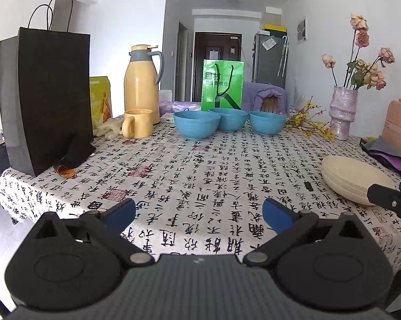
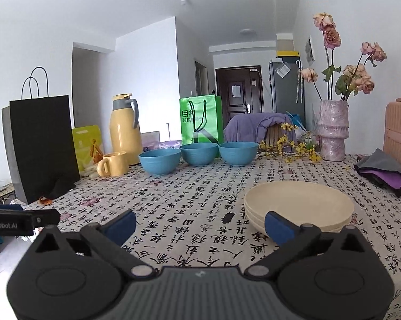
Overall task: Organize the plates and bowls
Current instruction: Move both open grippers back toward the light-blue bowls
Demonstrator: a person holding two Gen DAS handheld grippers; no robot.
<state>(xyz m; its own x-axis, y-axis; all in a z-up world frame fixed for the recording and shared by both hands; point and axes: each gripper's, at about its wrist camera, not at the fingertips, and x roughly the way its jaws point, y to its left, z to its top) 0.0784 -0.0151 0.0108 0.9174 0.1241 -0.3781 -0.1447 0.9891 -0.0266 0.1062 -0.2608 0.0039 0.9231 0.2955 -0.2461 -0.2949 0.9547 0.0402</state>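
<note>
Hovering low over the near edge of the tabletop (image 1: 200,165), the left claw (image 1: 199,212) stands spread wide with nothing between its blue pads, and the right claw (image 2: 200,225) is likewise wide and empty. Just ahead of the right claw, toward the tabletop's right edge, sits a stack of cream plates (image 2: 297,205), nested upright with rims facing the ceiling; being round, the stack has no long axis across the cloth, only a short vertical one. Along the far edge stand three blue bowls (image 1: 228,122) in a row running left to right, each upright and mouth-up, close beside one another but not nested. The plates look already gathered, so the likely step in hand is bringing the bowls together. To do it well, a claw should probably reach past the plates, come down on one bowl's rim with one pad inside and one outside, lift it level, and lower it squarely into its neighbour. A yellow mug (image 1: 136,126) and thermos (image 1: 141,85) stand near the leftmost bowl, and a vase of flowers (image 2: 332,130) stands near the far right corner, so wide swings risk knocking them.
</note>
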